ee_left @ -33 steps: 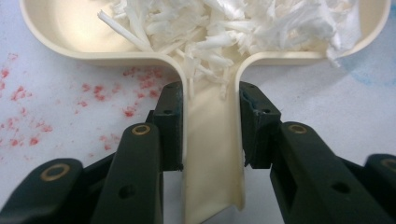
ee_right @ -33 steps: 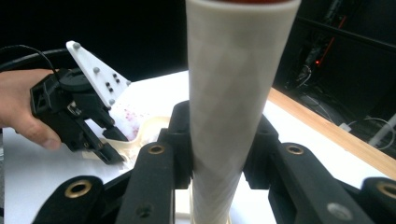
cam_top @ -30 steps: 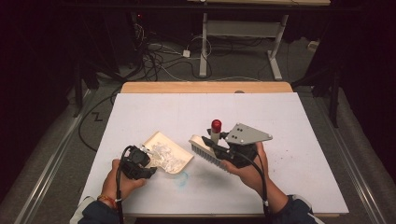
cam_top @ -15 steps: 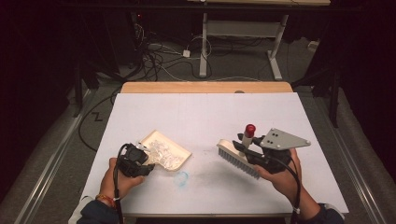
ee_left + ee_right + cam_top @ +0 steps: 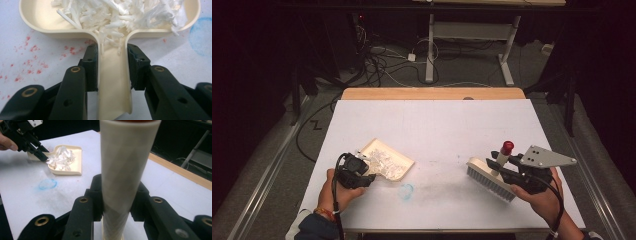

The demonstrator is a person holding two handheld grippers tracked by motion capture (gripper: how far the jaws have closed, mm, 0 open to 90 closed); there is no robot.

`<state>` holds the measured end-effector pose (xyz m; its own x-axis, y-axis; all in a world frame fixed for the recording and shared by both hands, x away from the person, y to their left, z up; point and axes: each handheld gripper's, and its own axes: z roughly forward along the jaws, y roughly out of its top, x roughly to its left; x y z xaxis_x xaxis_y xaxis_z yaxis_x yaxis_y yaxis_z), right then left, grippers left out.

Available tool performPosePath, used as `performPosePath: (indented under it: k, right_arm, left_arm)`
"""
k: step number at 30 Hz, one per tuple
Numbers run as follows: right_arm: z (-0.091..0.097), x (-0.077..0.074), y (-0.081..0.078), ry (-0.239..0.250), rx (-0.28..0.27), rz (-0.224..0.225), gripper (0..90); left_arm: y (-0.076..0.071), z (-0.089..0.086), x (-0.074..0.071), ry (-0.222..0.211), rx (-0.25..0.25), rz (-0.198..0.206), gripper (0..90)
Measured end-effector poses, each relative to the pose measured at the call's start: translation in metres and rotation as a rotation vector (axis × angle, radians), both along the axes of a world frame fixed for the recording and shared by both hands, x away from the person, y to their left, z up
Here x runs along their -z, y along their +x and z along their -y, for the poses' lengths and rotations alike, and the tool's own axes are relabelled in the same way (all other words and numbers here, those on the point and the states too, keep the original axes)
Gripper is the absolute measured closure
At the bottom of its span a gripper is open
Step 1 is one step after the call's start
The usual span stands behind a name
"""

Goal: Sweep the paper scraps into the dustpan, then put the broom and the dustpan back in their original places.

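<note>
A cream dustpan [image 5: 399,159] lies flat on the white table [image 5: 437,125] at the front left, holding a heap of white shredded scraps [image 5: 120,15]. My left gripper [image 5: 362,172] is shut on the dustpan handle [image 5: 113,75], a pad on each side. At the front right my right gripper [image 5: 499,167] is shut on the cream handle [image 5: 125,170] of a hand brush [image 5: 489,180]. The handle has a red tip [image 5: 507,146] and stands upright; the bristles face the table. The dustpan [image 5: 76,161] and the left gripper [image 5: 37,151] also lie far off in the right gripper view.
A blue smudge [image 5: 406,191] marks the table between dustpan and brush, and red specks [image 5: 30,50] dot the surface beside the pan. A wooden strip [image 5: 432,93] edges the far side. Beyond it are cables [image 5: 382,60] and desk legs [image 5: 507,55] on the dark floor.
My right gripper has carried the brush to the right, away from the dustpan, toward the table's right edge. The left gripper and dustpan have stayed put.
</note>
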<state>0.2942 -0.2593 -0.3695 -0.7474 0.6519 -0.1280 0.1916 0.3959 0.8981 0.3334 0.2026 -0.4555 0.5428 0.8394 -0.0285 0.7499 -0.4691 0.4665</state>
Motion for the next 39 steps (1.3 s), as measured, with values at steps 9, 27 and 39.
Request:
performPosePath:
  k: [9, 27, 39]
  right_arm:
    - [0.019, -0.002, -0.007, 0.004, -0.013, -0.027, 70.3]
    - [0.043, -0.001, -0.015, 0.009, -0.095, -0.136, 70.2]
    - [0.038, 0.001, 0.001, -0.029, -0.117, -0.193, 69.9]
  left_arm:
    - [0.001, -0.008, 0.0, -0.013, -0.04, 0.009, 63.1]
    - [0.004, -0.018, 0.004, -0.025, -0.132, 0.026, 63.0]
    - [0.017, -0.018, 0.009, -0.029, -0.188, 0.035, 63.1]
